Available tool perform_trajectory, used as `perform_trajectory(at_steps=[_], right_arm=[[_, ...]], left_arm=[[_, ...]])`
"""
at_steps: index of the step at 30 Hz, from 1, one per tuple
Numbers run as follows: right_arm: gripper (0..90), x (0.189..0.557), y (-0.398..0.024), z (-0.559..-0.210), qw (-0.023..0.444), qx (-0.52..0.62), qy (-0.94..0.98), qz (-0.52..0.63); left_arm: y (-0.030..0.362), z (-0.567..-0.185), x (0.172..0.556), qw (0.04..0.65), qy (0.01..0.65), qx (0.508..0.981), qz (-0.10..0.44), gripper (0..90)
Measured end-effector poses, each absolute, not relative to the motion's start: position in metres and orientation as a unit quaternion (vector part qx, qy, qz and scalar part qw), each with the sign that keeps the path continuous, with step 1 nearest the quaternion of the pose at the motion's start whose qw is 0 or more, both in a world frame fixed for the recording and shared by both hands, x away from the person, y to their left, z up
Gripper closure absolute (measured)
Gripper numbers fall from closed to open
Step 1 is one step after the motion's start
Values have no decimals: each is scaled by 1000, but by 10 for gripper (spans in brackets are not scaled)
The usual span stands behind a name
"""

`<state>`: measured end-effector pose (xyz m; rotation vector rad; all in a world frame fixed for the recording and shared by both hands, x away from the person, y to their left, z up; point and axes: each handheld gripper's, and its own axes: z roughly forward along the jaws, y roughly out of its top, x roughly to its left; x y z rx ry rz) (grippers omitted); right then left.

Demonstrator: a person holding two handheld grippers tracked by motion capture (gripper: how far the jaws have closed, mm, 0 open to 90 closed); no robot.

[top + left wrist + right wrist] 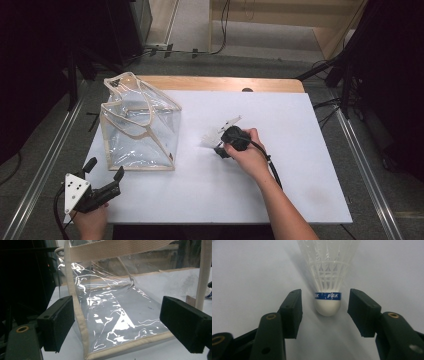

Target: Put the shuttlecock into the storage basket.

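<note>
A white plastic shuttlecock (328, 305) with a blue band lies on the white tabletop (300, 190), its round cork end toward my right gripper (325, 302). The two black jaws stand one on each side of the cork, with a visible gap on both sides and no pad touching it. In the high view the shuttlecock (216, 134) lies near the table's middle, just beyond the right gripper (221, 145). A clear plastic tote bag (140, 130) with beige trim stands at the left. My left gripper (105, 168) is open near the front left corner, facing the bag (112, 297) with nothing between its jaws.
The white board lies on a wooden table whose far edge (220, 82) shows behind it. Metal rails (365, 165) run along both sides of the table. Black stands and cables (345, 70) crowd the dark area at the right and left back.
</note>
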<state>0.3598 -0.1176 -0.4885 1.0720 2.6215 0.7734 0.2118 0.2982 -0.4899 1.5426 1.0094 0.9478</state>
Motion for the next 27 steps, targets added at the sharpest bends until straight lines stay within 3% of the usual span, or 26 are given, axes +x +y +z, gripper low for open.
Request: perform_trajectory(at_steps=[10,13,27], right_arm=[[552,363,-113,-491,93,362,894,246],[619,364,-114,-491,98,371,890,246],[623,361,-120,-478,102,369,883,271]], left_arm=[[298,-490,212,510,419,640,394,133],[298,-490,212,510,419,640,394,133],[298,-490,212,509,419,640,394,132]])
